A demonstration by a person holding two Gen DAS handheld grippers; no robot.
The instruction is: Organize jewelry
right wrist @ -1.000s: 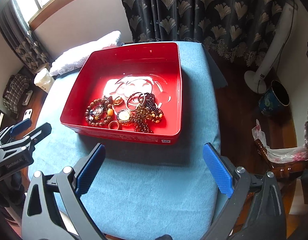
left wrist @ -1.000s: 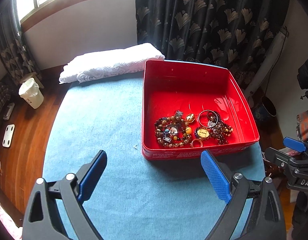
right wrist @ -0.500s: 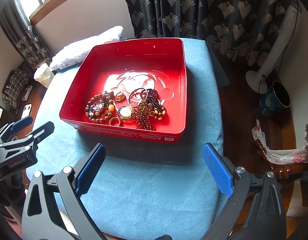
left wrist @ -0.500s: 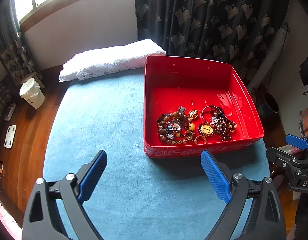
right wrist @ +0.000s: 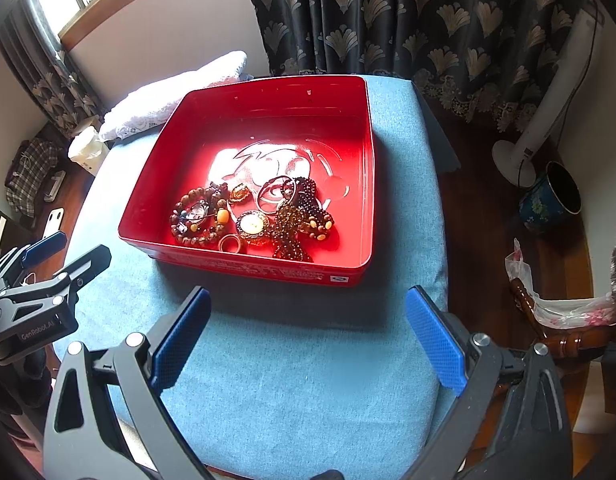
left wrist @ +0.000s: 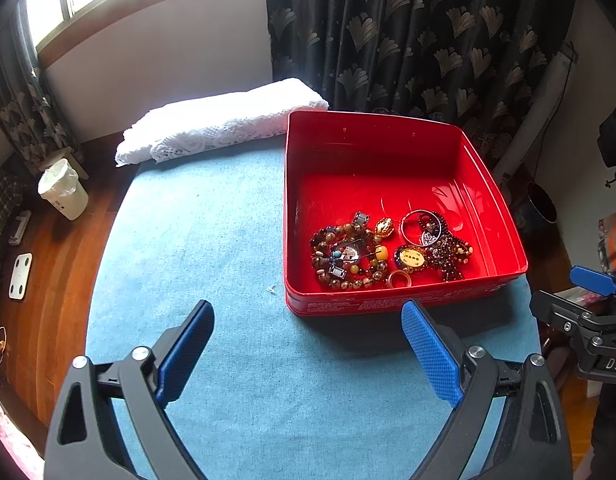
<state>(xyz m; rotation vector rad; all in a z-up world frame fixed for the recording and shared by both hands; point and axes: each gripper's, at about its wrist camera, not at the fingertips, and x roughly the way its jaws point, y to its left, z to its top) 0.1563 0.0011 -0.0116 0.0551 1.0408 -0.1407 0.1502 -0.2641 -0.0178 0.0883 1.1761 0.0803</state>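
A red tin box [left wrist: 388, 144] [right wrist: 368, 184] stands on a blue cloth-covered table. A heap of jewelry lies in its near part: a brown bead bracelet [left wrist: 346, 254] [right wrist: 199, 216], a silver bangle [left wrist: 420, 227] [right wrist: 276, 194], an oval gold pendant [left wrist: 410, 258] [right wrist: 252, 225], a small ring [left wrist: 399, 279] [right wrist: 229, 242] and dark beaded strands [left wrist: 448, 252] [right wrist: 303, 220]. My left gripper [left wrist: 305, 344] is open and empty, in front of the box's near left corner. My right gripper [right wrist: 308, 330] is open and empty, in front of the box's near wall.
A folded white lace cloth [left wrist: 219, 124] [right wrist: 167, 96] lies at the table's far left edge. The blue table [left wrist: 195, 240] drops off to wooden floor on both sides. A white bin [left wrist: 61, 194], a fan stand [right wrist: 516, 160] and a blue pot [right wrist: 552, 196] stand on the floor.
Both grippers have drawn slightly nearer to the red box, the right one more. Both stay open. The jewelry has not moved.
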